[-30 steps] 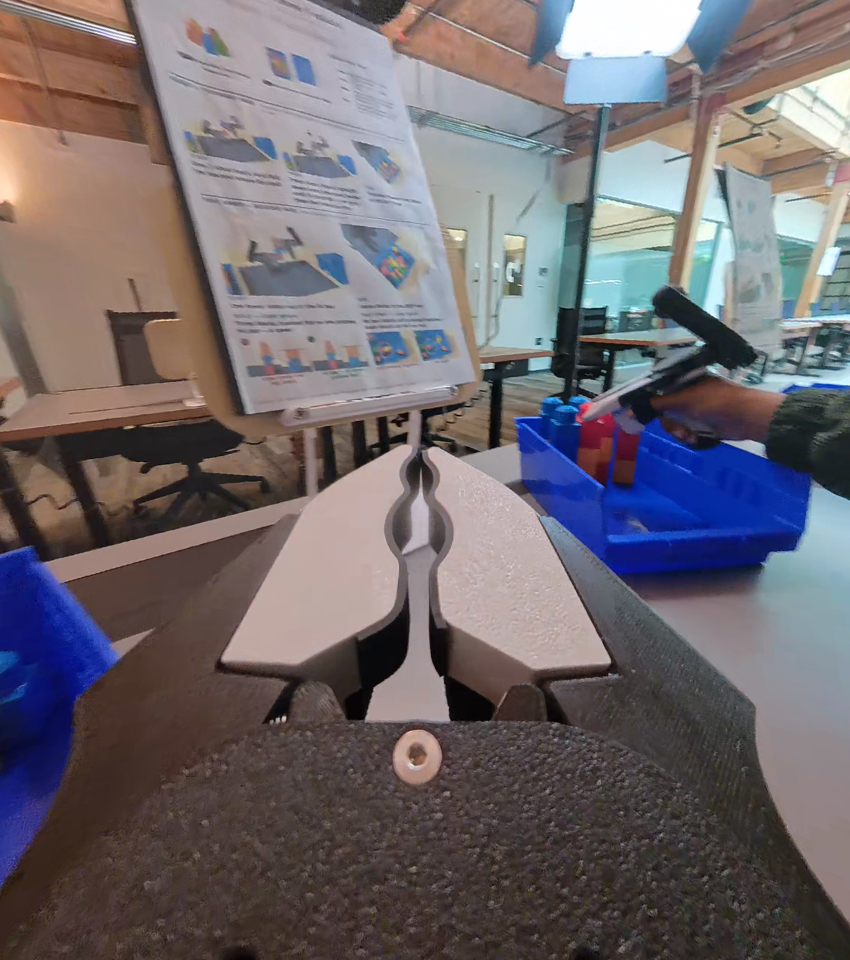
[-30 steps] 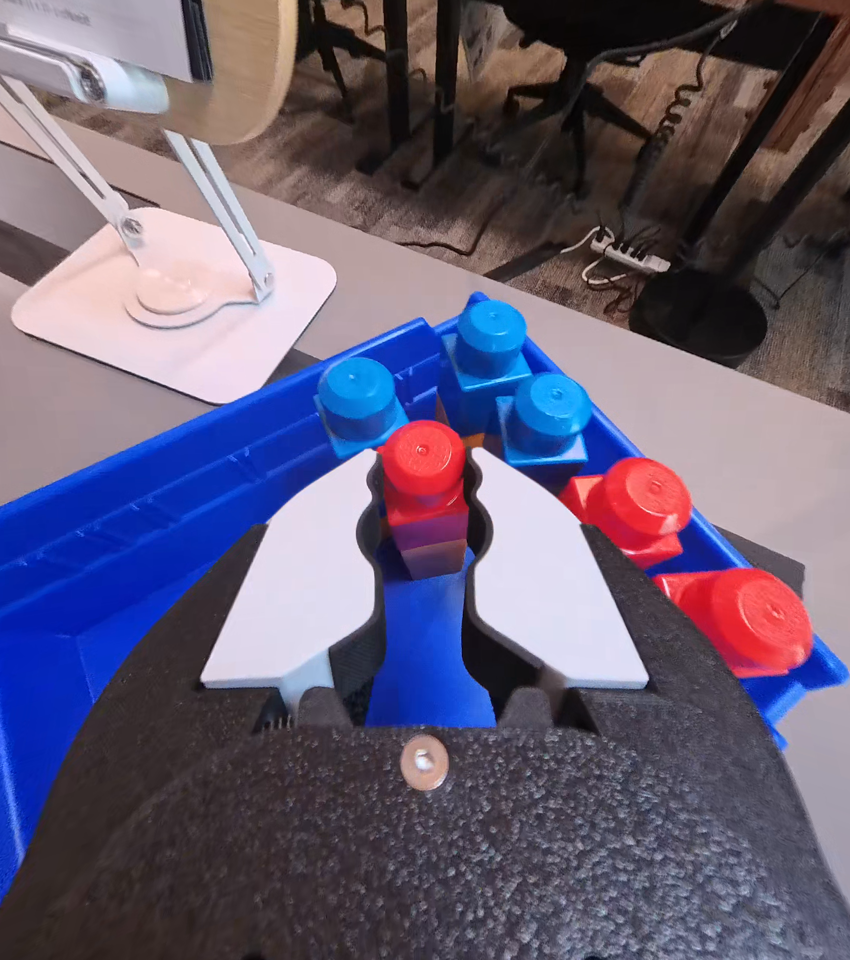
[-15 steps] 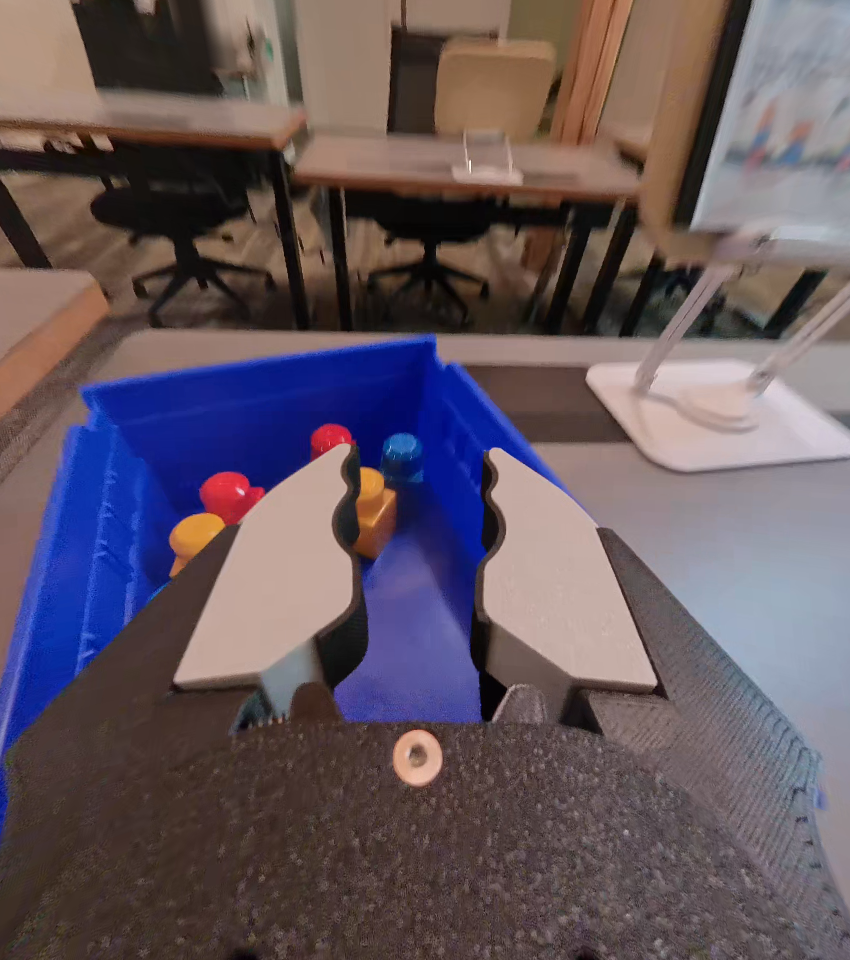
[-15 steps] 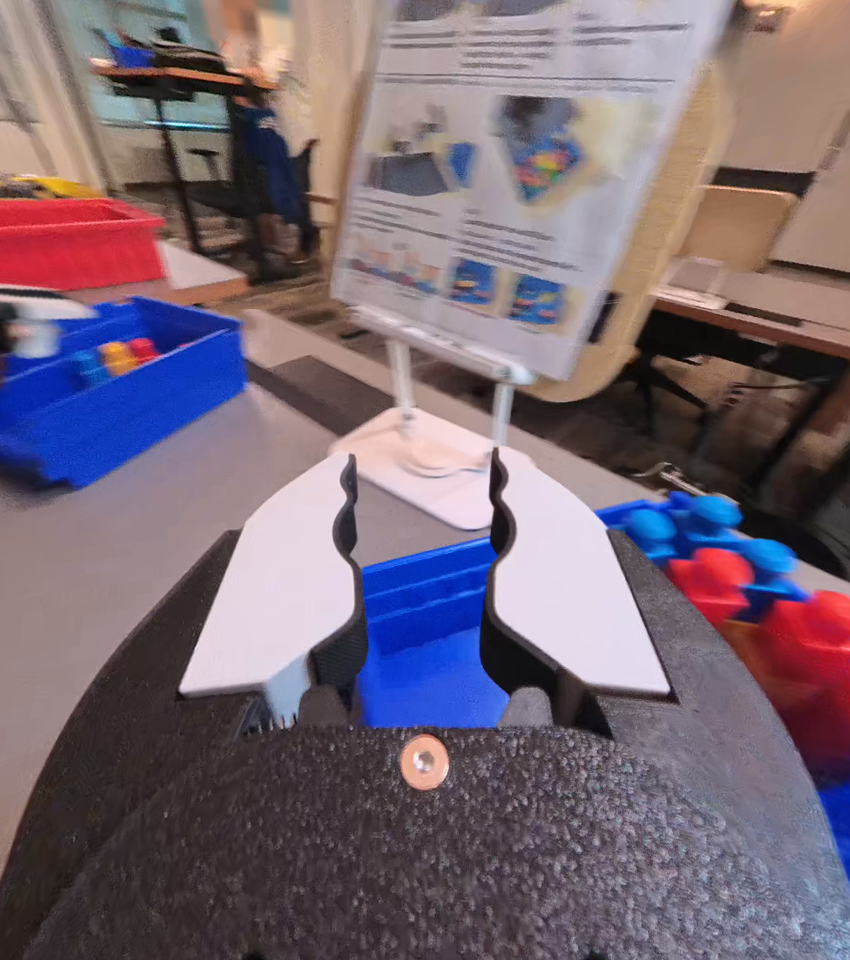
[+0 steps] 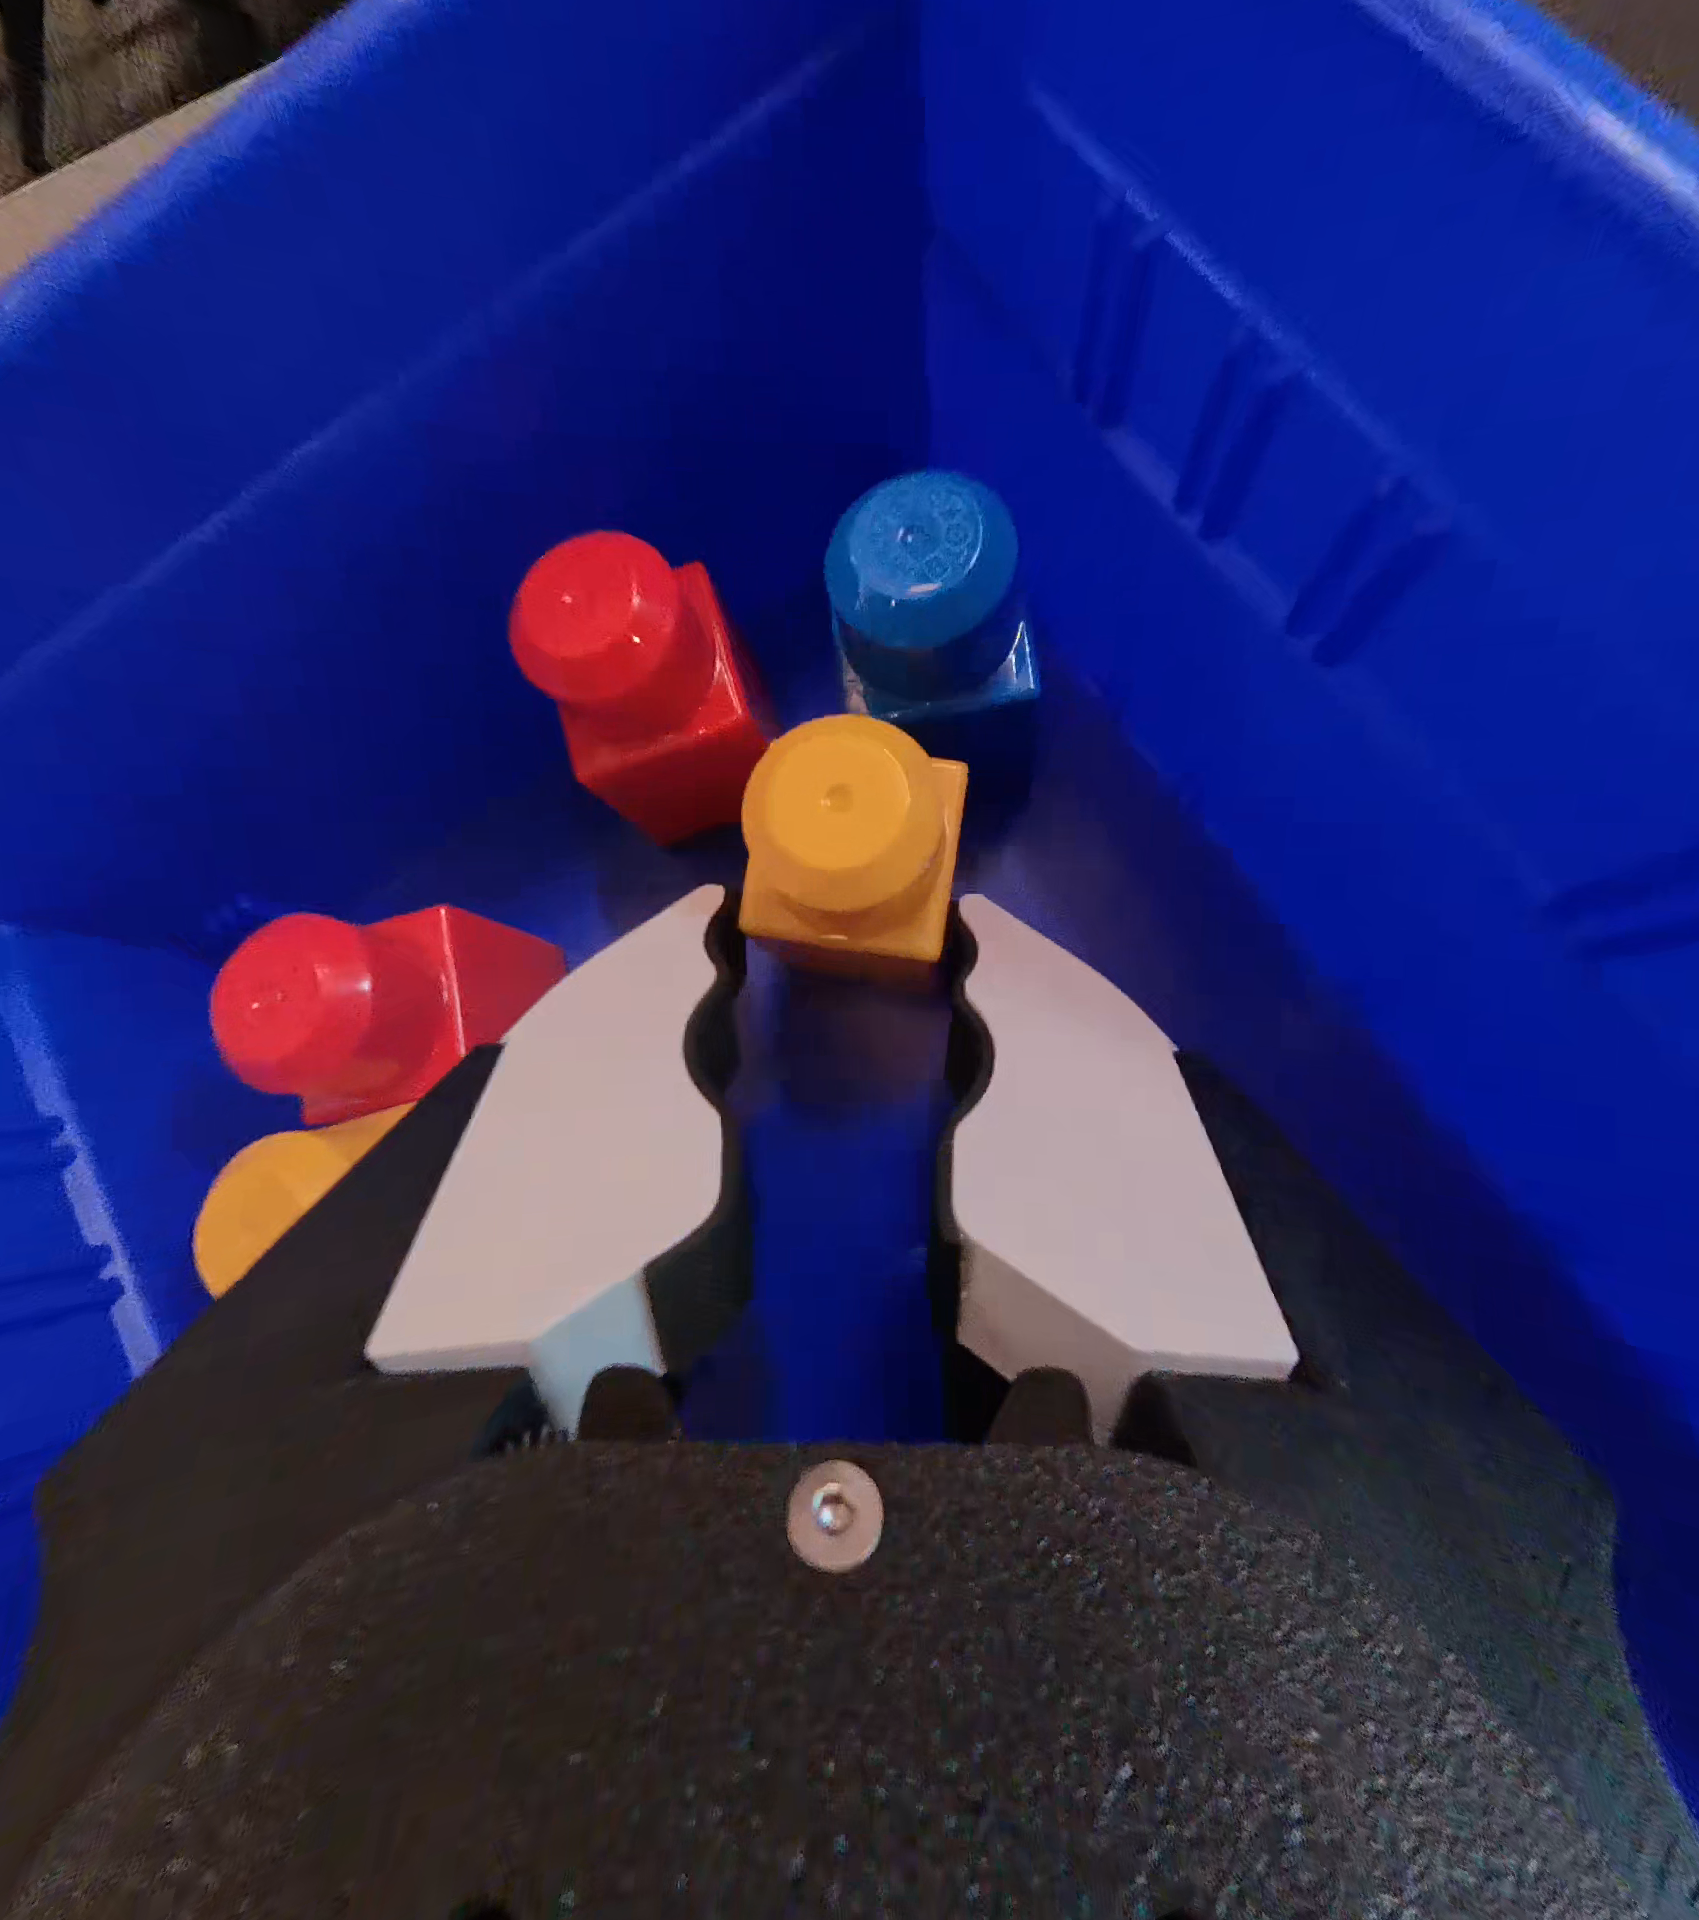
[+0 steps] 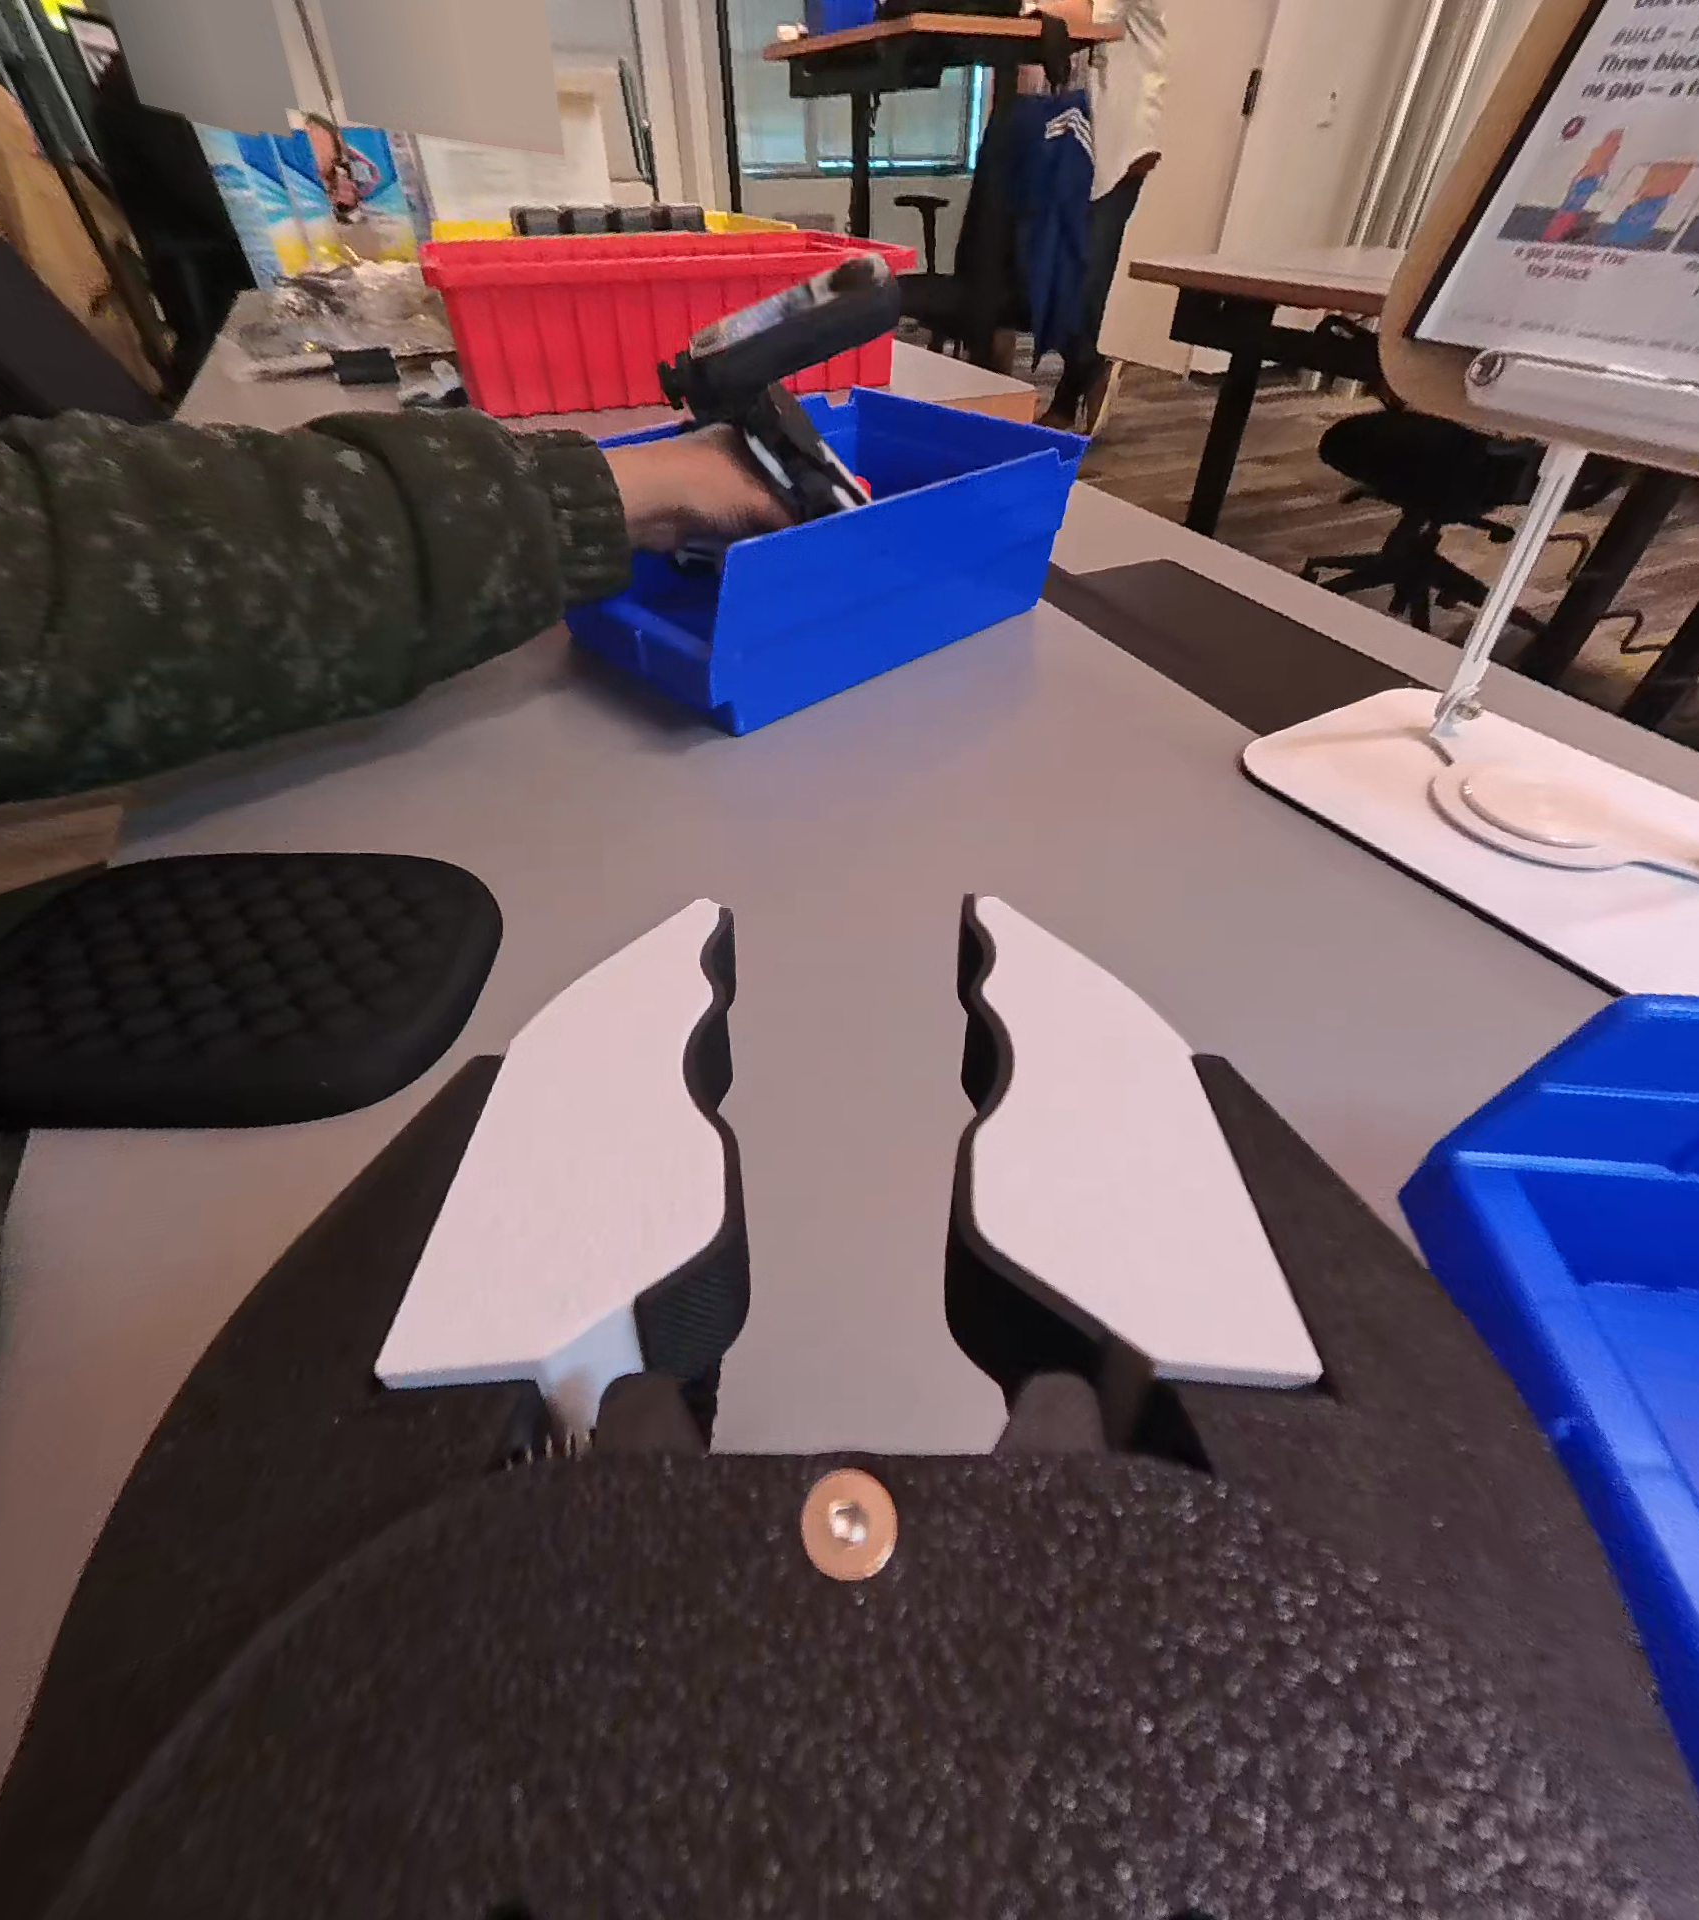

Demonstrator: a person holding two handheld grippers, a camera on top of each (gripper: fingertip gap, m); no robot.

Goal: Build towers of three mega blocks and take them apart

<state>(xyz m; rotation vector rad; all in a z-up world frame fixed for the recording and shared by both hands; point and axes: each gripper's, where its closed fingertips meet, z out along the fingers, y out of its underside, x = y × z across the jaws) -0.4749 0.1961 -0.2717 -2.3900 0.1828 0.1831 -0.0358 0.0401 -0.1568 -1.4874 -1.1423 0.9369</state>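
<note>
In the left wrist view my left gripper (image 5: 840,920) is open and reaches down into a blue bin (image 5: 1344,520). Its fingertips stand on either side of the base of an upright yellow block (image 5: 845,831). Beyond it stand a red block (image 5: 637,675) and a blue block (image 5: 928,592). A second red block (image 5: 357,1008) lies on its side at the left, with another yellow block (image 5: 273,1205) partly hidden under my left finger. My right gripper (image 6: 845,920) is open and empty over the grey table (image 6: 824,810).
The right wrist view shows the left bin (image 6: 876,592) across the table with a green-sleeved arm (image 6: 201,582) holding the left gripper (image 6: 783,343) in it. A second blue bin (image 6: 1655,1247) is close right, a black pad (image 6: 201,977) left, a white stand base (image 6: 1551,862) far right, a red crate (image 6: 658,312) behind. About 50 cm separates my left fingertips from my right. The red block (image 5: 637,675) sits 4 cm or so from the ends of my left fingers.
My left gripper opened, swung left and dropped into its bin around the yellow block. My right gripper let go of the red-topped block, left its bin and turned over the table.
</note>
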